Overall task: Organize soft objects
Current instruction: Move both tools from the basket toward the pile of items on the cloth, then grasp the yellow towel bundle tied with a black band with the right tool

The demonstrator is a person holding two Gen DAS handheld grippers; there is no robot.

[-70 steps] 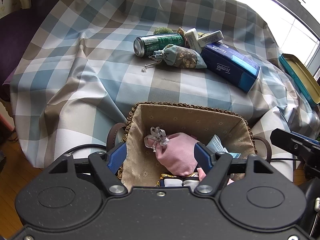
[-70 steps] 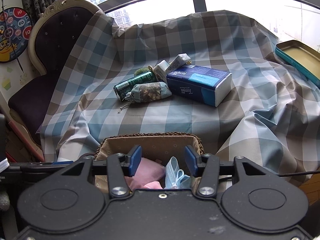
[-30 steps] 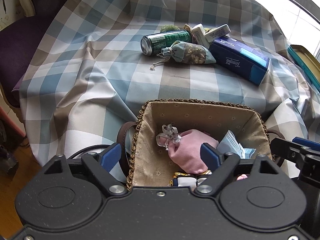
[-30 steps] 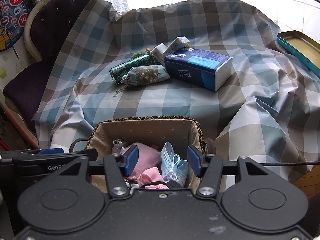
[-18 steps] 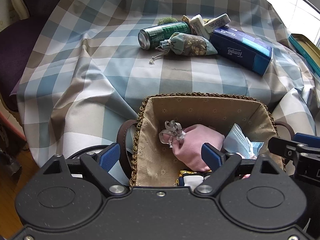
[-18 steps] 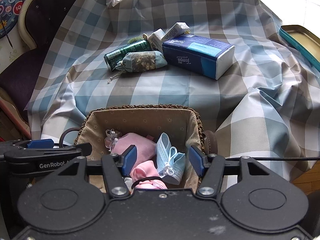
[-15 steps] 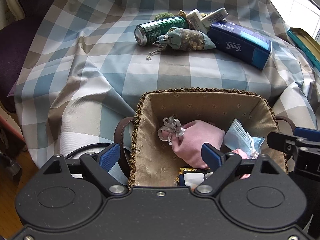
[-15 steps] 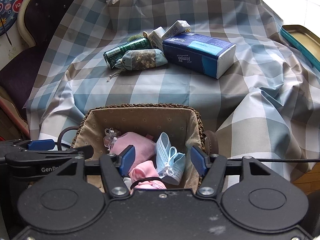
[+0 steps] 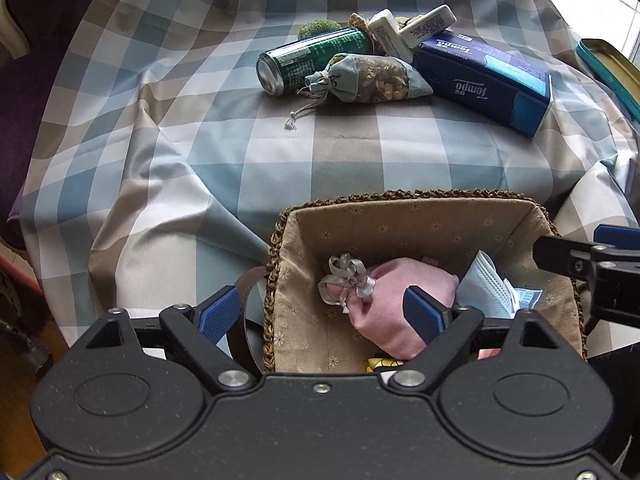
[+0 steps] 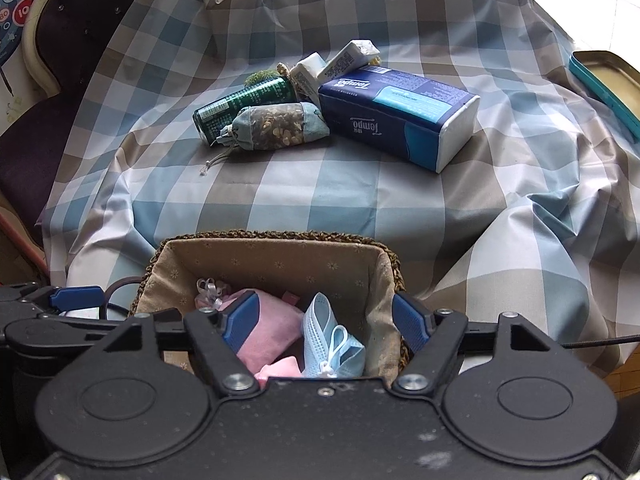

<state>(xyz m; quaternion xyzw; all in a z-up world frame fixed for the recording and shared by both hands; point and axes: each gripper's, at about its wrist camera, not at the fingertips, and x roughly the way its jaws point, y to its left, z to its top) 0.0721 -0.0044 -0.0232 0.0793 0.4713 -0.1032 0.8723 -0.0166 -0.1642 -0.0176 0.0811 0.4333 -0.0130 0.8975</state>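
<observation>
The basket (image 10: 276, 268) sits at the near edge of the bench (image 10: 360, 200), and both grippers hang over it, pointing steeply down. It already holds a pink pouch (image 9: 400, 300), a blue mask (image 10: 332, 340) and a smaller pink piece.

The right gripper (image 10: 326, 322) has just been opening its fingers; they stand spread with the mask lying loose in the basket below and between them, the pads not pressing on it. The left gripper (image 9: 320, 314) also has its fingers wide apart, straddling the basket's left rim, holding nothing.

The soft thing left out seems to be the sachet (image 9: 372, 78), a blue drawstring bag with a mesh middle. It lies well beyond the basket, straight ahead of both grippers, touching the green can (image 9: 316, 58) behind it and just beside the tissue pack (image 9: 484, 80). Its long axis runs left to right across both views, with the tied neck and cord toward the left.

In the left wrist view it lies nearly dead ahead of the fingers; in the right wrist view it is ahead and off to the left. So the left gripper looks better placed to reach forward, and fingers closing across the short width would suit.
</observation>
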